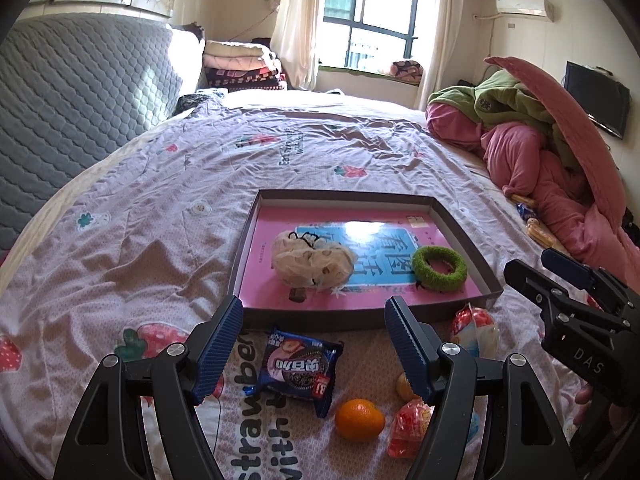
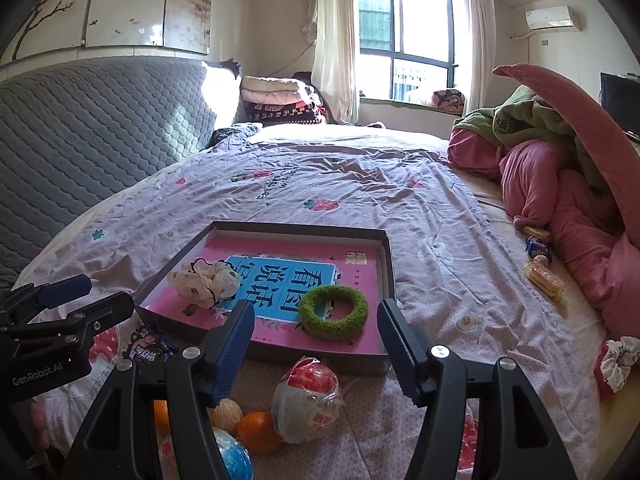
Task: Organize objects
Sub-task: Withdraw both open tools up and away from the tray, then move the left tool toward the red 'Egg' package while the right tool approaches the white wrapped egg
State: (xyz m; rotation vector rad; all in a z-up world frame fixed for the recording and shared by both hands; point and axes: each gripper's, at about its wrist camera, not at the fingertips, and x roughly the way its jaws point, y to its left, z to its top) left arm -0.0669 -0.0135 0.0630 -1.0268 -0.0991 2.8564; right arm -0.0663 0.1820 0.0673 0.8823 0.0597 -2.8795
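Item: blue foil biscuit packet (image 1: 298,370), marked "81", lying on the strawberry-print bedsheet (image 1: 160,208) just short of the shallow brown cardboard tray (image 1: 460,220), long axis running across. Left tool (image 1: 314,350) hovering released directly above, nearer; right tool (image 2: 316,350) likewise gaping, carrying nothing. Sheet reading "Strawberry".

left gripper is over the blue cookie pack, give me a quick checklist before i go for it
1. Left gripper open: ok, jaws apart, holding nothing.
2. Cookie pack between the fingers' line: ok, it lies flat on the sheet, nothing on it.
3. Orange apart from the pack: ok, a small gap.
4. Room in the tray: ok, near-left part bare beside the scrunchie and green ring.
5. Right gripper out of the way: ok, open, off to the side.
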